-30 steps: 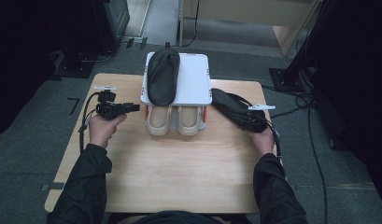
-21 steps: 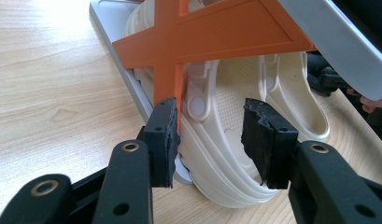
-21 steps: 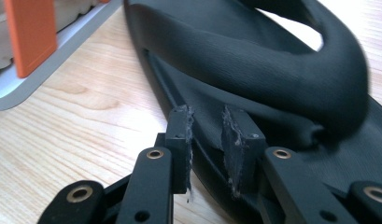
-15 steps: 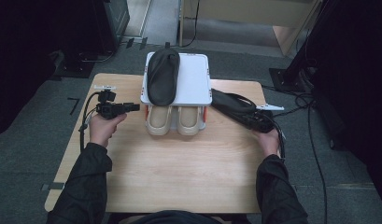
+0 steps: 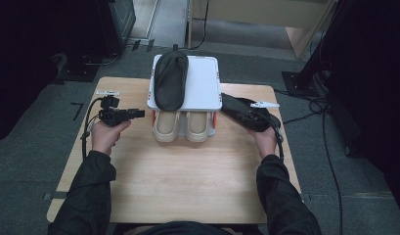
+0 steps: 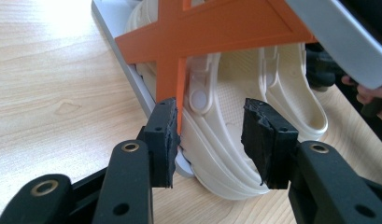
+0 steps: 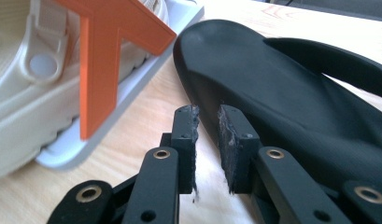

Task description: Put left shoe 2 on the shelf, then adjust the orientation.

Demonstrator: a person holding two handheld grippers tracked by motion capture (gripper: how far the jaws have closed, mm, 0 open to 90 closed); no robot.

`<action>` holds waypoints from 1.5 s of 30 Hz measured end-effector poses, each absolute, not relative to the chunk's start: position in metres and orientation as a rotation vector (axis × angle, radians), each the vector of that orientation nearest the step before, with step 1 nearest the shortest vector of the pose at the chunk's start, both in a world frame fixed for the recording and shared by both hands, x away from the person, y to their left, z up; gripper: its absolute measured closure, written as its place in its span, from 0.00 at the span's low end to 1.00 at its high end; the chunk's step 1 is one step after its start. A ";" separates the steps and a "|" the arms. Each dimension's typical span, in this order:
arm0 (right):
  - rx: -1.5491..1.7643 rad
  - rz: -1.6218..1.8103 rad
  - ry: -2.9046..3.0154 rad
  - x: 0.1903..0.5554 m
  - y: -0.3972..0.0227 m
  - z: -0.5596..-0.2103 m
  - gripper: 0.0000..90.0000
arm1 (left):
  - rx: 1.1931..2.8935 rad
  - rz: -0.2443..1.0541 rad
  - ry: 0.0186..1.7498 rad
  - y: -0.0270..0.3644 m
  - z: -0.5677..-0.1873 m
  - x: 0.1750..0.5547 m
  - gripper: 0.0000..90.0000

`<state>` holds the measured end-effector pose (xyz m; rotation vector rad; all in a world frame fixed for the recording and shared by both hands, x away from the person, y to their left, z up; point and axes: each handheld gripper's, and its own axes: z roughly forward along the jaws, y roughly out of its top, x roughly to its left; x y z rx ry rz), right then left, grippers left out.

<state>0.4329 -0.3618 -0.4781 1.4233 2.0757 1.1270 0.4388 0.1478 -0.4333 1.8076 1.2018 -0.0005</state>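
My right gripper [image 7: 207,123] has its jaws nearly closed on the thin edge of a black shoe [image 7: 291,88], which fills the upper right of that gripper's view; the jaws have just been shifting their opening slightly. My left gripper [image 6: 209,135] stands half open, holding nothing, pads just before a cream clog [image 6: 226,154]. In the high view the rack [image 5: 205,83] sits at centre, another black shoe [image 5: 170,81] on top.

A black shoe [image 5: 170,81] lies on the white rack's [image 5: 205,85] top shelf. Two cream clogs [image 5: 183,126] sit under it between orange braces [image 6: 188,32]. The rack stands on the desk [image 5: 188,176], with cables [image 5: 329,142] on the floor.
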 end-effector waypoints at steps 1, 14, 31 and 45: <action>1.429 1.125 2.077 0.436 -0.359 -0.478 0.86 | 1.814 0.002 1.202 0.147 -0.434 0.439 0.62; 1.415 1.141 1.960 0.472 -0.332 -0.473 0.80 | 1.808 -0.028 1.198 0.151 -0.440 0.440 0.62; 1.510 1.060 2.066 0.478 -0.338 -0.484 0.82 | 1.806 -0.046 1.211 0.154 -0.445 0.440 0.62; 1.474 1.105 2.126 0.453 -0.353 -0.483 0.82 | 1.798 -0.045 1.215 0.155 -0.446 0.439 0.62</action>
